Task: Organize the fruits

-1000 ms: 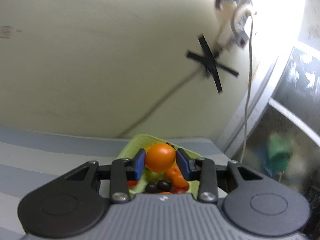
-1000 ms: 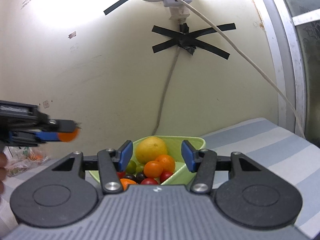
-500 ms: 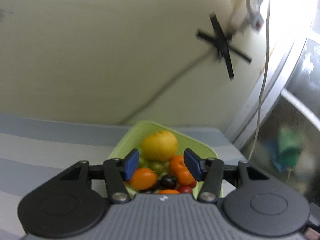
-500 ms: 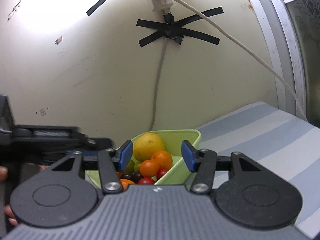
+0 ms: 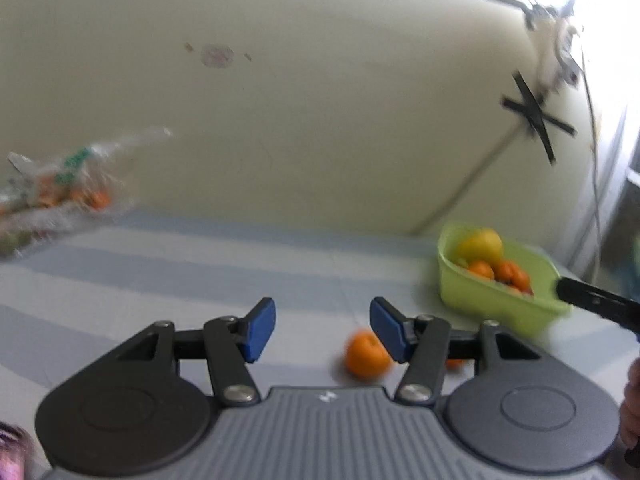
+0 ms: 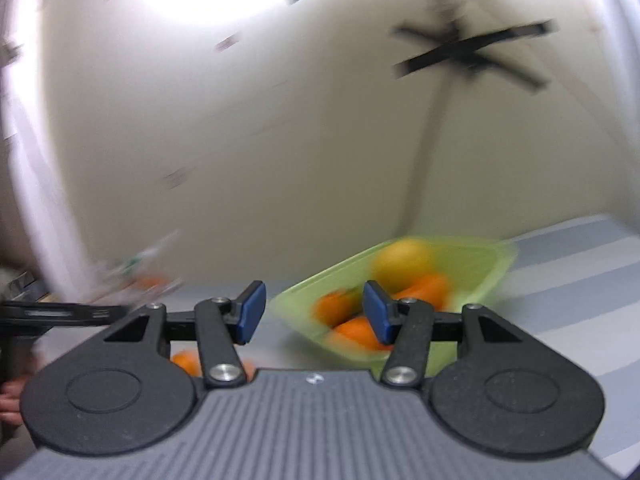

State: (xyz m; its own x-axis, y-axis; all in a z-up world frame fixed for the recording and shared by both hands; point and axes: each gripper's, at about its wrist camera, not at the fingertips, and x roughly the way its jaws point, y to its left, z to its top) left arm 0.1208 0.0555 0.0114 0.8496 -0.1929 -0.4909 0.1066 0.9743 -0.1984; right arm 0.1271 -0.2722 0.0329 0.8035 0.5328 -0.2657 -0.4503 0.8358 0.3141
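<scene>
A light green basket (image 5: 472, 292) holds a yellow citrus (image 5: 482, 244) and several oranges; it also shows, blurred, in the right wrist view (image 6: 492, 264). My left gripper (image 5: 322, 330) is open and empty above the striped cloth. A loose orange (image 5: 366, 354) lies on the cloth just in front of its right finger. My right gripper (image 6: 314, 310) is open and empty, close to the basket's left side. A second orange (image 6: 186, 362) lies below its left finger.
A clear plastic bag with more fruit (image 5: 60, 188) lies at the far left by the wall. A cable taped with black crosses (image 5: 534, 116) runs down the wall. The other gripper's tip (image 5: 592, 300) shows at the right edge.
My left gripper let go of the orange into the basket, then swung left and back. The right gripper shifted left; both views are now blurred by motion.
</scene>
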